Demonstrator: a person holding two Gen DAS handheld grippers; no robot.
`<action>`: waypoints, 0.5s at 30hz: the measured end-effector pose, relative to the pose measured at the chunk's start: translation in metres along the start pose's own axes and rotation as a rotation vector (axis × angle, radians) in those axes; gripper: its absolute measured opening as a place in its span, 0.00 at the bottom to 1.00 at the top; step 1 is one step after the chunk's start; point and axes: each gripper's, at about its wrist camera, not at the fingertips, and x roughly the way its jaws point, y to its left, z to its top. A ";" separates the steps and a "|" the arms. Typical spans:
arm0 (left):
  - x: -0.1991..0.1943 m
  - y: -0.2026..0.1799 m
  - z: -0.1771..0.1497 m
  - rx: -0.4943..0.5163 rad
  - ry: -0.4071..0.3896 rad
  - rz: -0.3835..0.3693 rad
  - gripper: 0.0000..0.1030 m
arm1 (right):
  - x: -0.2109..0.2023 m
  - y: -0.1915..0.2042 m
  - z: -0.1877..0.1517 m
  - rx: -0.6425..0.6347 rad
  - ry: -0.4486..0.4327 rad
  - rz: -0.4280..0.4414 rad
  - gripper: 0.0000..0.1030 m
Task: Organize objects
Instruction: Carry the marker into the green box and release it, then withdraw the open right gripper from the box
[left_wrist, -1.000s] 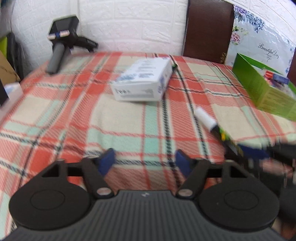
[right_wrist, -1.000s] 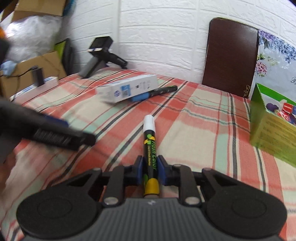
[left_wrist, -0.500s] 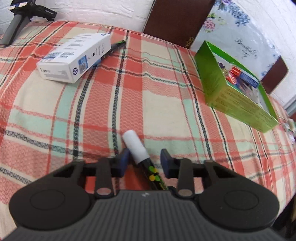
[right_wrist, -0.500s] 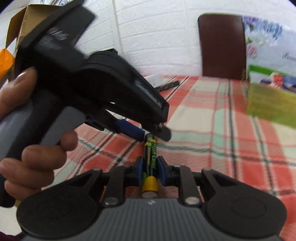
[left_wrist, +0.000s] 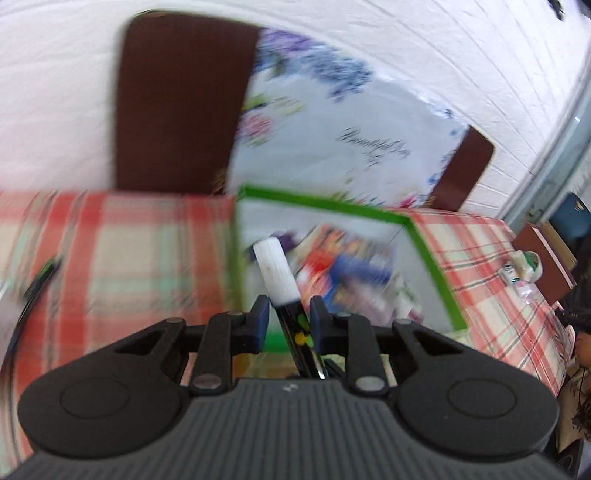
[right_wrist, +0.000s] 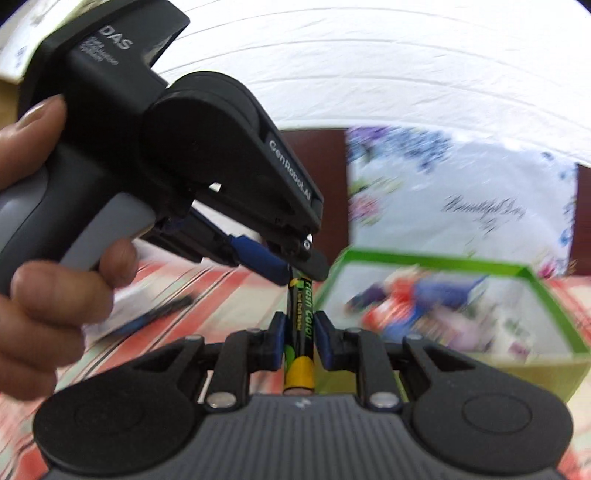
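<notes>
Left wrist view: looks forward and down past its claw, close over the green box (left_wrist: 436, 254).
Right wrist view: looks along its claw, box ahead-right.
Shared: box, marker (right_wrist: 300, 332).

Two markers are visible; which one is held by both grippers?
The white-capped marker with the yellow end; the other pen lies on the tablecloth, untouched.

Glossy marker (right_wrist: 301, 332), seemingly woven plaid tablecloth (left_wrist: 122, 258), matt plastic tool (left_wrist: 285, 321)

One white-capped black chalk marker (left_wrist: 277, 275), one open green cardboard box (left_wrist: 436, 271), two black hand-held grippers, two dark brown chair backs (left_wrist: 177, 107) behind the box.
</notes>
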 end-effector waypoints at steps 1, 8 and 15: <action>0.009 -0.006 0.007 0.014 0.001 -0.004 0.24 | 0.009 -0.009 0.004 0.016 -0.005 -0.015 0.17; 0.061 -0.009 0.023 0.068 0.015 0.082 0.27 | 0.071 -0.036 0.006 0.058 0.059 -0.082 0.22; 0.039 0.011 -0.004 0.035 0.017 0.054 0.26 | 0.037 -0.023 -0.022 0.047 0.018 -0.089 0.41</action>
